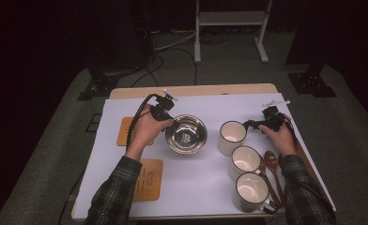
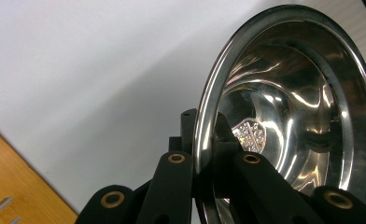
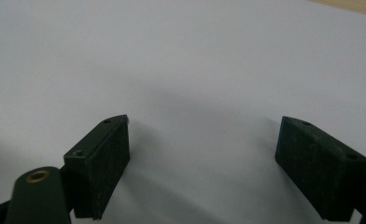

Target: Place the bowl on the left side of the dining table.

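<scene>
Your left hand-held gripper (image 1: 169, 121) is clenched on the bowl (image 1: 186, 134), one jaw outside the rim and one inside, as the left gripper view shows (image 2: 204, 154). The bowl (image 2: 293, 107) sits at the middle of the white sheet (image 1: 196, 183) on the desk (image 1: 191, 90), just left of three mugs (image 1: 232, 137); whether it is lifted off the sheet is hard to tell. Your right hand-held gripper (image 1: 255, 124) rests beside the far mug, jaws released and wide apart with nothing between them (image 3: 202, 163). Two brown spoons (image 1: 271, 161) lie right of the mugs.

Glossy polished metal bowl (image 2: 302, 107)
</scene>
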### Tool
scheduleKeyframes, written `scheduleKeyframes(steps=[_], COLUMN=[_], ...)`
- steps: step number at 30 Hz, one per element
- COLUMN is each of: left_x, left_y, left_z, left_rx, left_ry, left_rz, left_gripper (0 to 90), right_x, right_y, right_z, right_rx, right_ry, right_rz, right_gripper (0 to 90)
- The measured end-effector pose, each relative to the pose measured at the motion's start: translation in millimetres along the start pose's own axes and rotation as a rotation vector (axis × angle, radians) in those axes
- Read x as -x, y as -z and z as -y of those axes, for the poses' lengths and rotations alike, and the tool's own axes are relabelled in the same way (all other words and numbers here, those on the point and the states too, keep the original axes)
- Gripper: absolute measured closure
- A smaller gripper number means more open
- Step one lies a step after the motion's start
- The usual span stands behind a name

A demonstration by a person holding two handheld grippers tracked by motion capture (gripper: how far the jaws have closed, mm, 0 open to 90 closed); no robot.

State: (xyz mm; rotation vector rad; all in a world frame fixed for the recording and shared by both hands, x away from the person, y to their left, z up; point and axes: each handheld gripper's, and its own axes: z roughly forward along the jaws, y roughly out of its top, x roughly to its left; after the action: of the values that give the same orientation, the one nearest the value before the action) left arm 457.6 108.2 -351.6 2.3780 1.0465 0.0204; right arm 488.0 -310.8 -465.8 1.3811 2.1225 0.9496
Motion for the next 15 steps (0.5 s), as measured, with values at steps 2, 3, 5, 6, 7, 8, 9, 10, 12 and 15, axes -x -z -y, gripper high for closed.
scheduleKeyframes(steps=[2, 3, 5, 6, 7, 8, 9, 10, 12, 15], left_x=[-2.2, -3.4, -5.5, -6.3, -7.5, -8.7, -9.9, -11.0, -14.0, -18.0], left_y=[0.0, 0.2, 0.9, 1.1, 1.6, 2.1, 2.6, 3.3, 3.9, 4.3], left_z=[-0.6, -0.9, -2.0, -2.4, -2.8, -3.3, -3.7, -3.8, -3.6, -3.1], left_rx=[0.001, 0.004, 0.006, 0.014, 0.016, 0.013, 0.017, 0.019, 0.023, 0.025], left_ry=[0.006, 0.007, 0.009, 0.014, 0.015, 0.015, 0.016, 0.021, 0.024, 0.032], left_rz=[-0.001, -0.005, -0.009, -0.01, -0.013, -0.012, -0.017, -0.019, -0.019, -0.03], left_gripper=[87.6, 87.6, 87.6, 87.6, 87.6, 87.6, 87.6, 87.6, 87.6, 87.6], right_x=[0.1, 0.1, 0.1, 0.0, 0.0, 0.0, 0.0, 0.1, 0.1, 0.1], right_y=[0.0, 0.0, 0.0, 0.0, 0.0, 0.0, 0.0, 0.0, 0.0, 0.0], right_z=[0.0, 0.0, 0.0, 0.0, 0.0, 0.0, 0.0, 0.0, 0.0, 0.1], right_rx=[0.0, 0.0, 0.0, 0.0, 0.0, 0.0, 0.0, 0.0, 0.0, 0.0], right_ry=[0.0, 0.0, 0.0, 0.0, 0.0, 0.0, 0.0, 0.0, 0.0, 0.0], right_rz=[0.0, 0.0, 0.0, 0.0, 0.0, 0.0, 0.0, 0.0, 0.0, 0.0], right_gripper=[16.1, 16.1, 16.1, 16.1, 16.1, 16.1, 16.1, 16.1, 16.1, 16.1])
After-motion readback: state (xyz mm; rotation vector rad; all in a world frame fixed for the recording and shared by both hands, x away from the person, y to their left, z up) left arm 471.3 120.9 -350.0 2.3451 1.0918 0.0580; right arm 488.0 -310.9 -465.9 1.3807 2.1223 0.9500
